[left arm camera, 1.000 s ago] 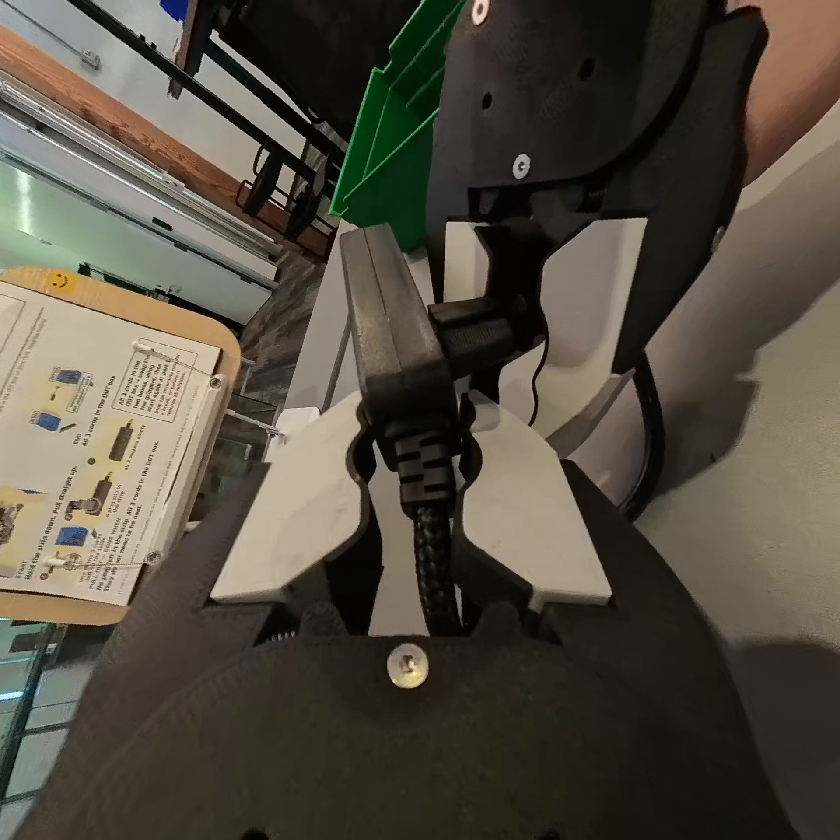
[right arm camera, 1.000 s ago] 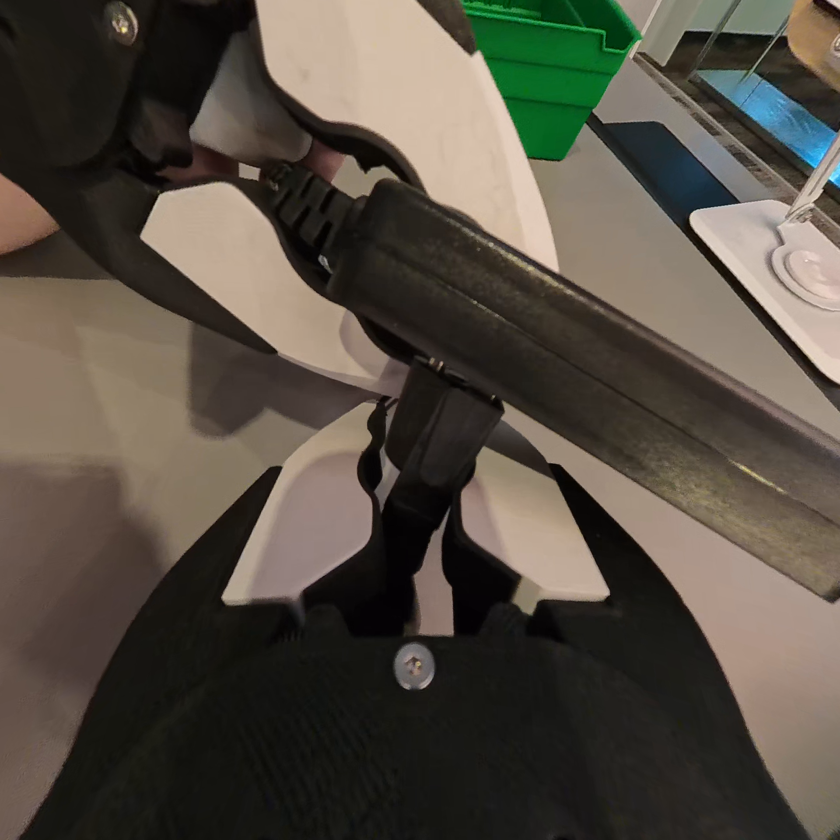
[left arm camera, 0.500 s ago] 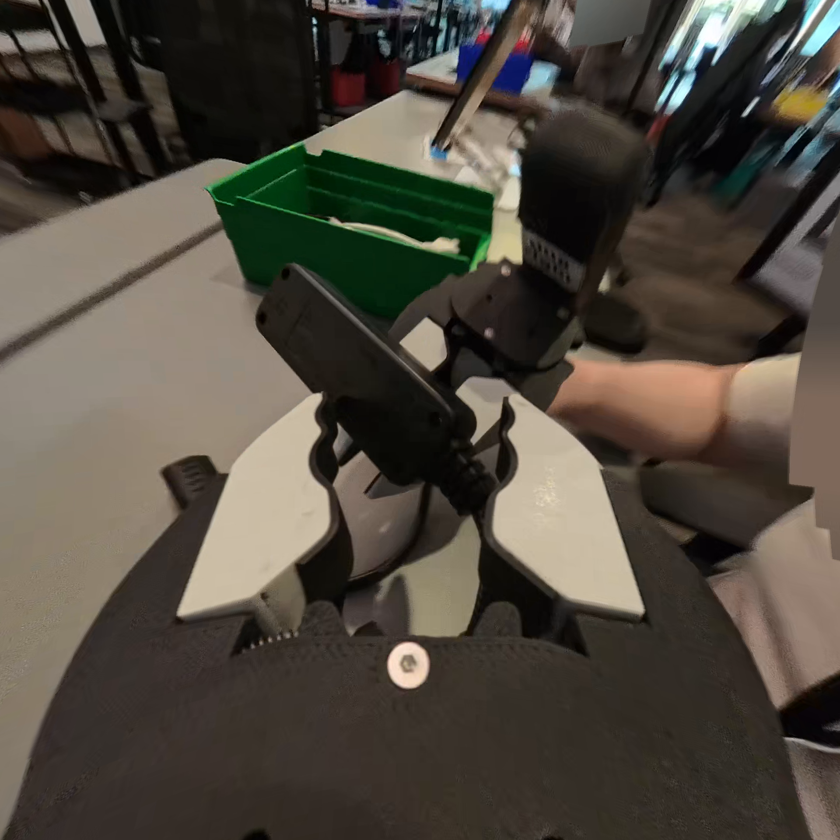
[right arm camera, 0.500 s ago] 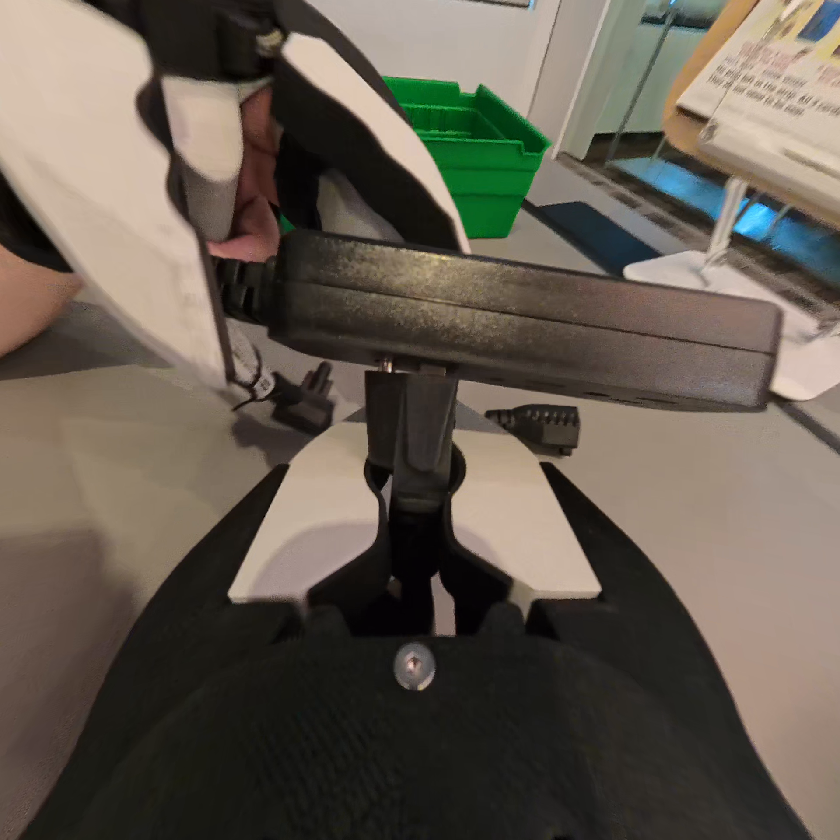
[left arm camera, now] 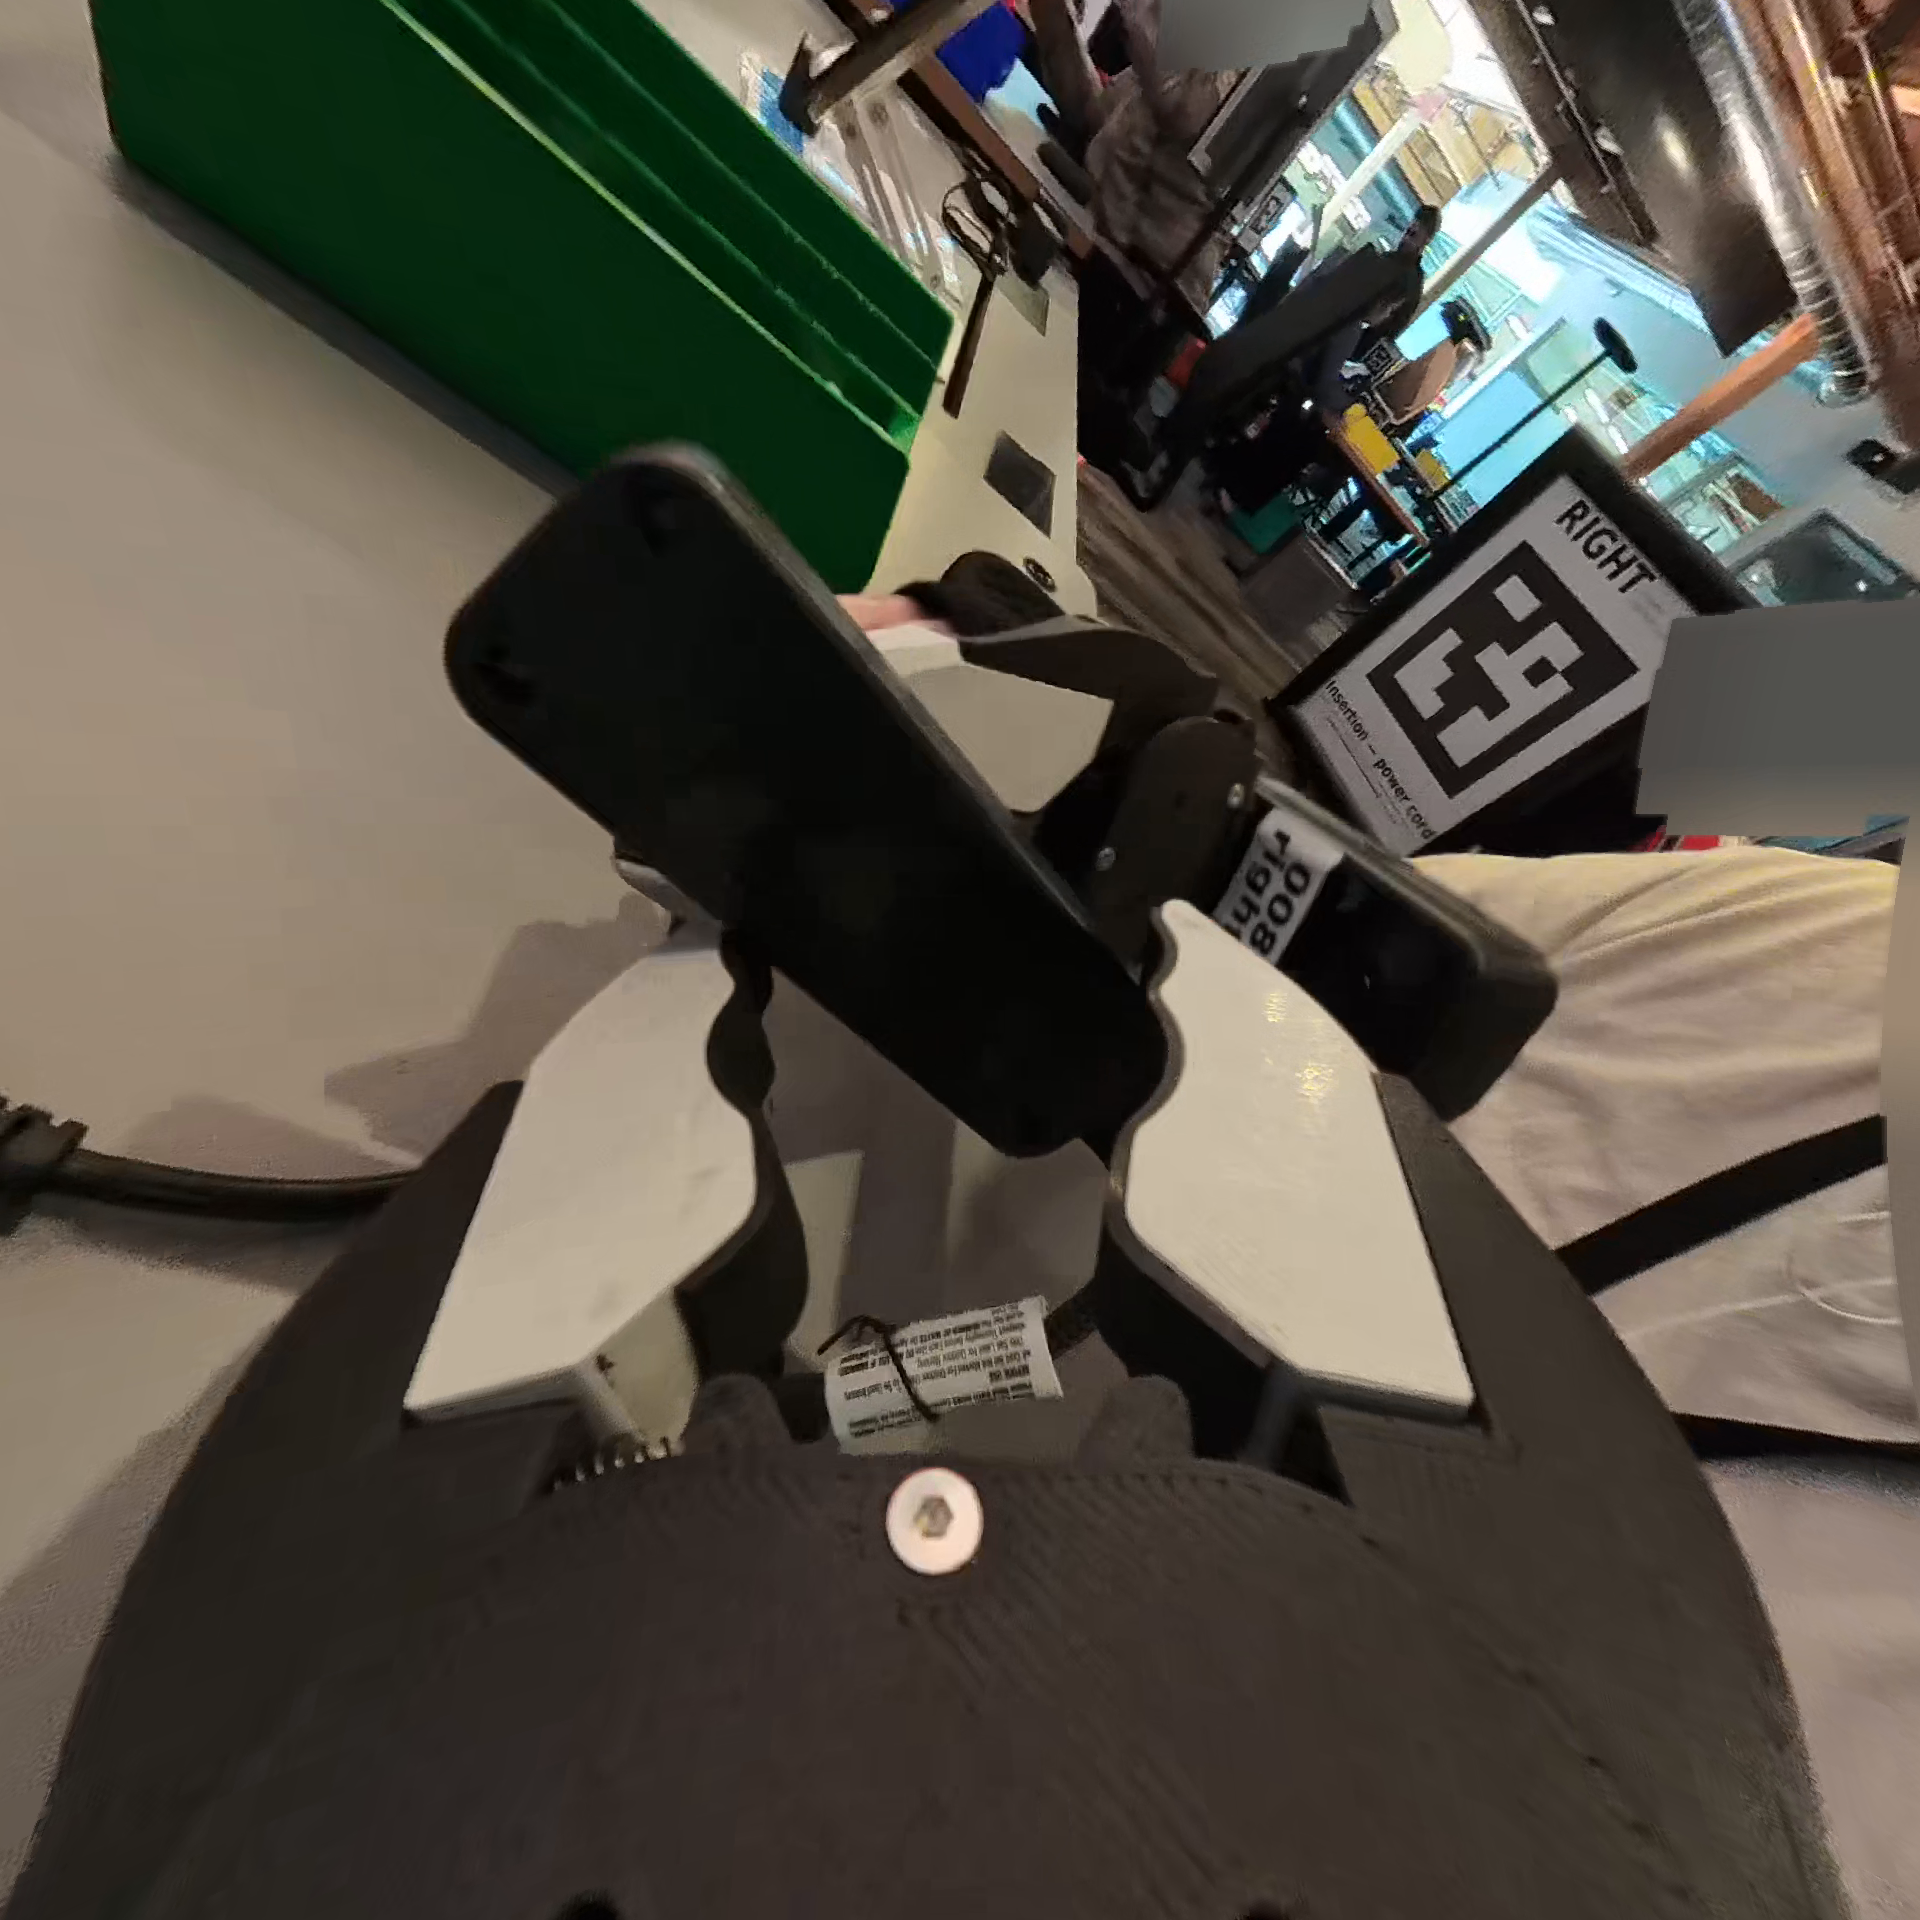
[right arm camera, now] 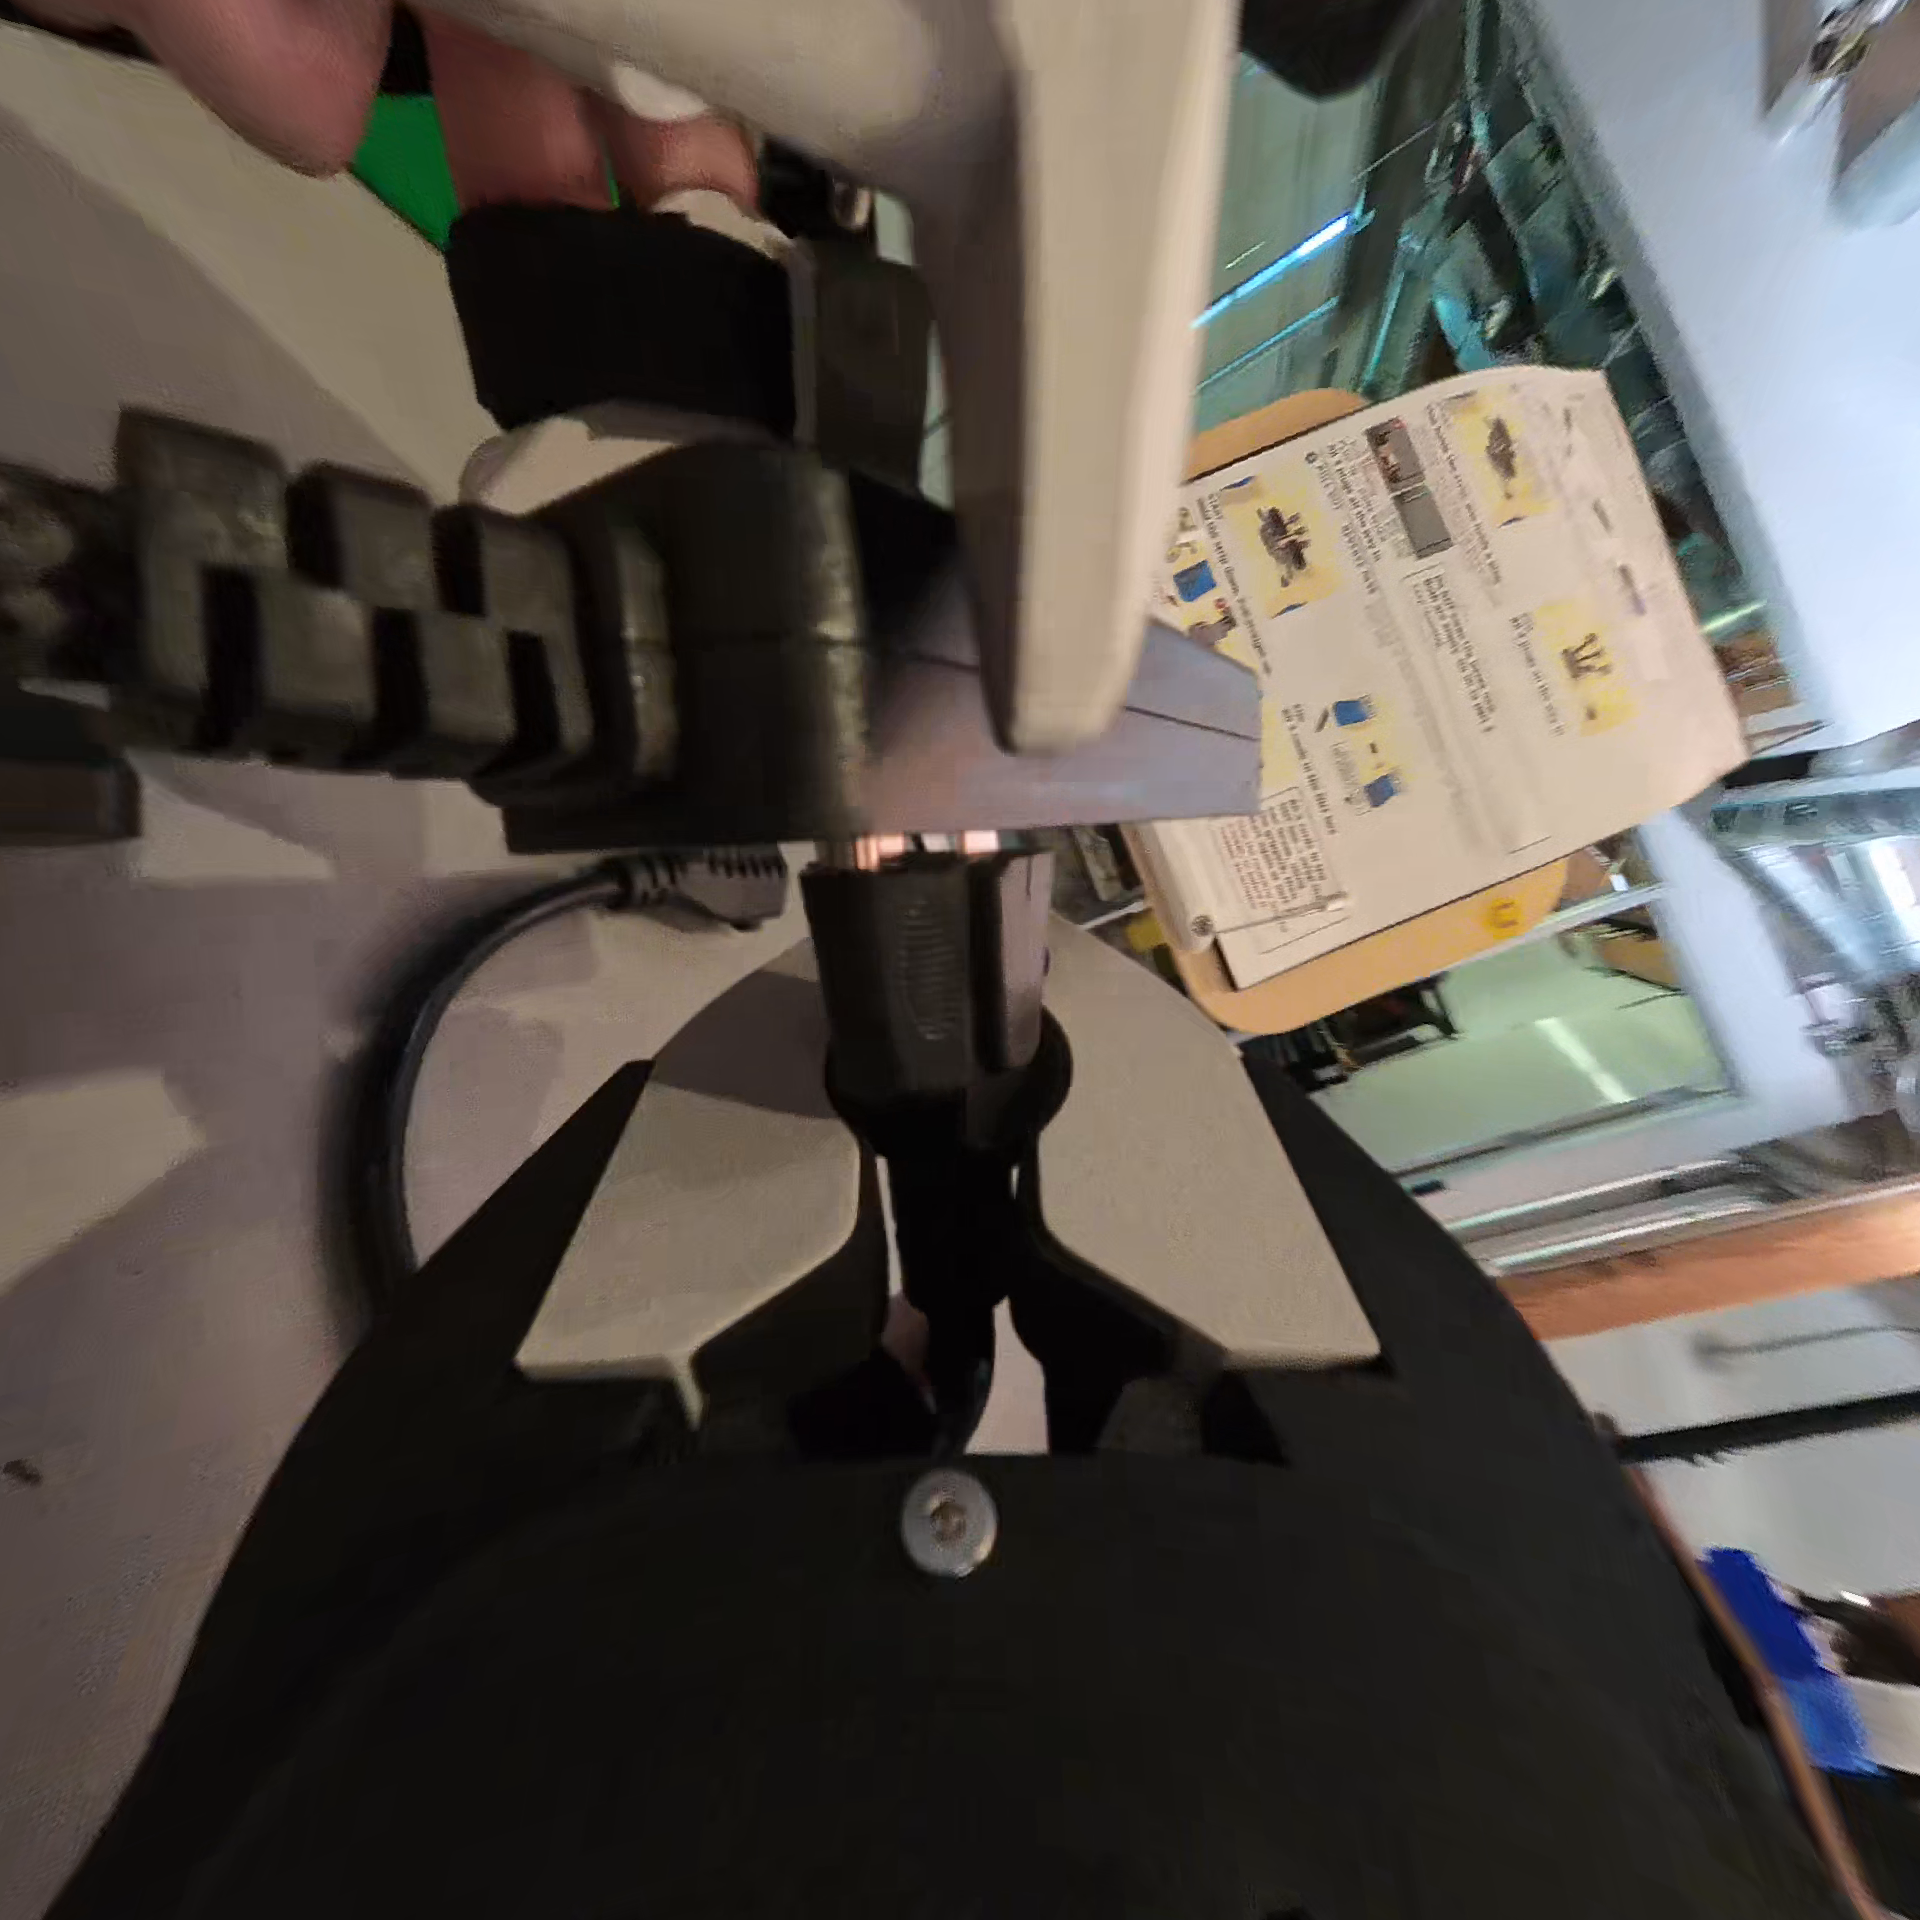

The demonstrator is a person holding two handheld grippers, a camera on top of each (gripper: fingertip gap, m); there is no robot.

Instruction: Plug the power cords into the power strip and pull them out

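— At centre of the left wrist view: left claw [left arm camera: 945, 997] shut or slack?

— Shut. Clamps the strip [left arm camera: 790, 810] by its near end, white fingers [left arm camera: 623, 1174] pressed to either side. Holds it clear of the surface [left arm camera: 208, 727], tilted up toward the upper left.

— And around it?

— Right claw [left arm camera: 1143, 790] just behind, centre right, partly hidden by the strip. Green bin [left arm camera: 520, 239] at upper left, resting on the surface. Black cord [left arm camera: 187, 1179] at the left edge, lying flat. White tag [left arm camera: 940, 1371] low between the fingers.

— Over in the right wrist view?

— Right claw [right arm camera: 930, 1049] narrowed tight on the plug [right arm camera: 925, 966], gripping just below its collar. Points it straight up the frame into the strip's [right arm camera: 727, 665] lower face at mid-frame. Sliver of bright prong showing at the joint, so not pushed fully home.

— Anything else nearby?

— Second plug [right arm camera: 707, 868] left of the held one, lying on the surface, its cord curving down the frame. Hand [right arm camera: 520, 104] at the top left, wrapped on the left tool's grip. Printed sheet [right arm camera: 1455, 644] on a tan board at the right, blurred.
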